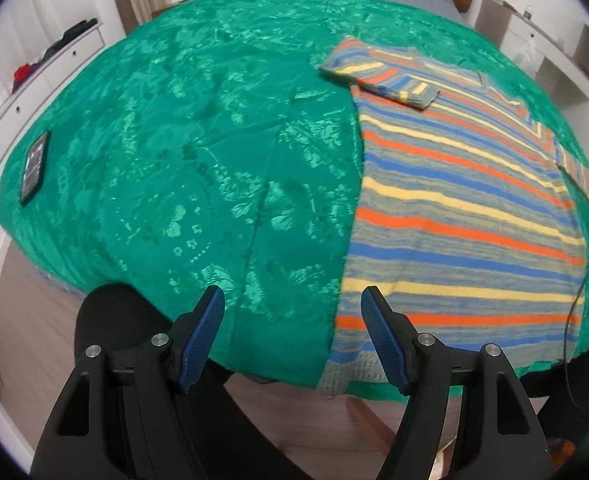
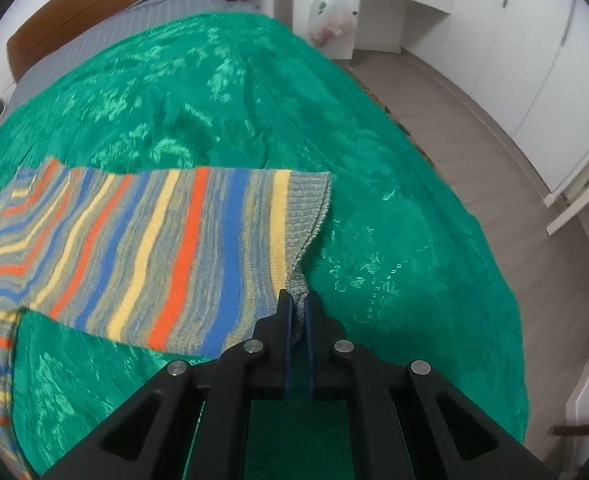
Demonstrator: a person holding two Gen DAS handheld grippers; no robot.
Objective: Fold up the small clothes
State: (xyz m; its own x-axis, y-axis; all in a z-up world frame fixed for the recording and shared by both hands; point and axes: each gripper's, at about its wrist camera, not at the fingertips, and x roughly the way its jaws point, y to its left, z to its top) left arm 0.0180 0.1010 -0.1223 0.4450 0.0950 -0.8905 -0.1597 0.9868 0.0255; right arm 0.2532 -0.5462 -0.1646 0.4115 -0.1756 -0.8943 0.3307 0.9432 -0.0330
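Observation:
A striped knit sweater (image 1: 462,216) in orange, blue, yellow and grey lies flat on the green bedspread (image 1: 198,152). One sleeve (image 1: 378,76) is folded across its upper part. My left gripper (image 1: 292,304) is open and empty, above the bed's near edge just left of the sweater's hem. In the right wrist view the other sleeve (image 2: 166,248) stretches out across the bedspread (image 2: 394,208). My right gripper (image 2: 299,300) is shut on the grey ribbed cuff (image 2: 308,208) of that sleeve.
A dark phone (image 1: 34,166) lies on the bedspread at the far left. White drawers (image 1: 54,64) and shelves (image 1: 554,52) flank the bed. A plastic bag (image 2: 332,12) hangs by white cabinets; wood floor (image 2: 494,152) lies right of the bed.

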